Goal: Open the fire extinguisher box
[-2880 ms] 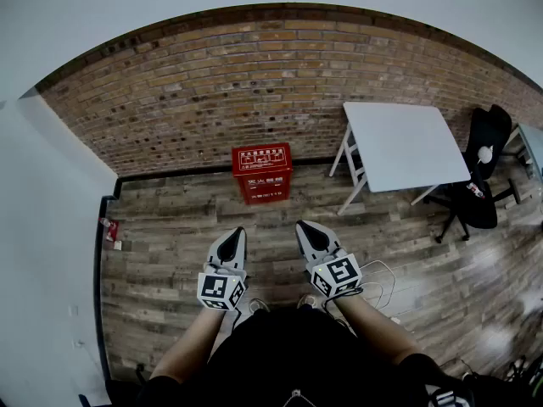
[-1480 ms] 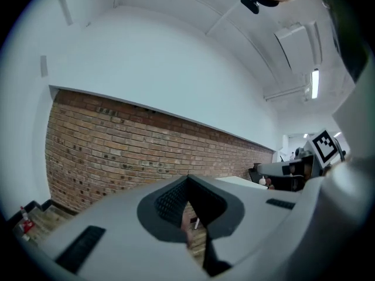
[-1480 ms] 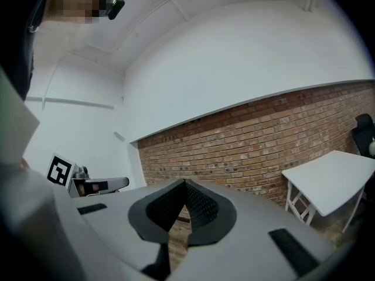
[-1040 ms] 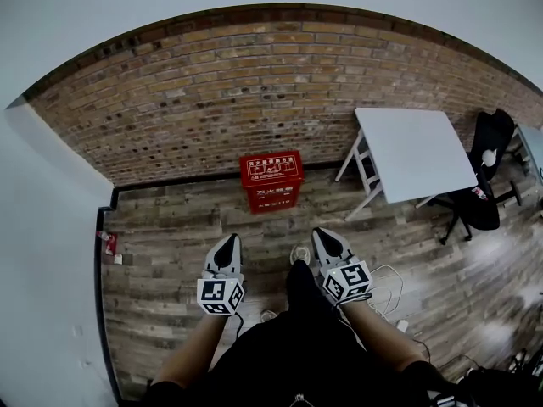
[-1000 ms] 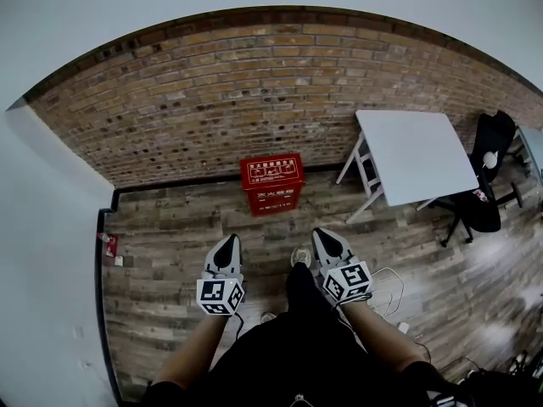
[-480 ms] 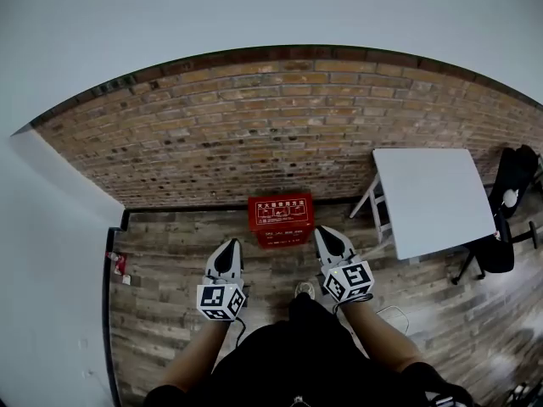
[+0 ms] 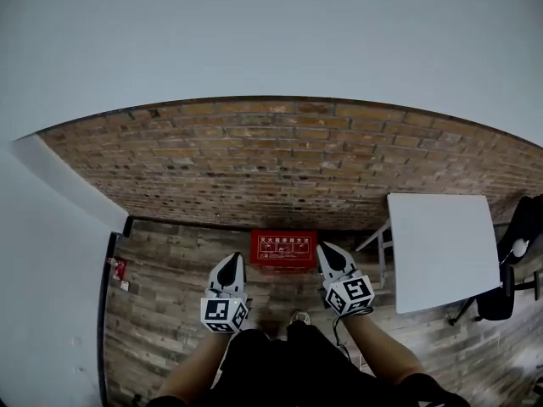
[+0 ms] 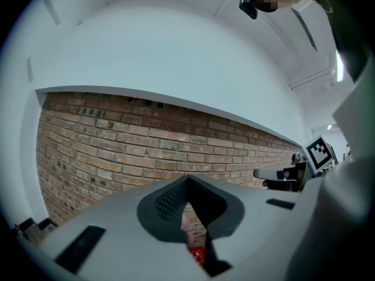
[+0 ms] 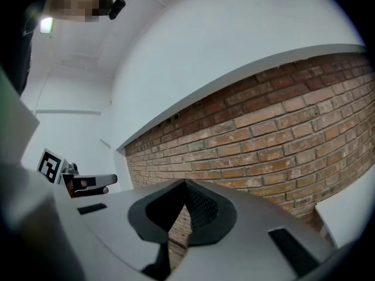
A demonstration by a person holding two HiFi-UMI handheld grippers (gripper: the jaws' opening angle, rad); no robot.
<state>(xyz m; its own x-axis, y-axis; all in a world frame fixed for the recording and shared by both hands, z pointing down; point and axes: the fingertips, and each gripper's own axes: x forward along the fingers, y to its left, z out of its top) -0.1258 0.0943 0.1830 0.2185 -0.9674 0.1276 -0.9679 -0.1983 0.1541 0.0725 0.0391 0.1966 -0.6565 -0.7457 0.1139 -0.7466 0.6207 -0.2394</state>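
A red fire extinguisher box (image 7: pixel 282 250) with white print on its lid stands on the wooden floor against the brick wall (image 7: pixel 280 172). My left gripper (image 7: pixel 231 261) is shut and empty, its tip just left of the box and short of it. My right gripper (image 7: pixel 327 253) is shut and empty too, its tip by the box's right edge. In the left gripper view a sliver of the red box (image 8: pixel 197 255) shows below the closed left gripper (image 8: pixel 187 183). The right gripper (image 9: pixel 186 186) in its own view points at the brick wall (image 9: pixel 275 133).
A white folding table (image 7: pixel 441 248) stands to the right of the box, with a black office chair (image 7: pixel 513 265) beyond it. A white wall corner (image 7: pixel 64 185) juts out on the left. A small red and white object (image 7: pixel 115 269) lies on the floor by that corner.
I have walked toward the wall: the red box has come from well ahead of the grippers to right between their tips. Both grippers stay shut and side by side.
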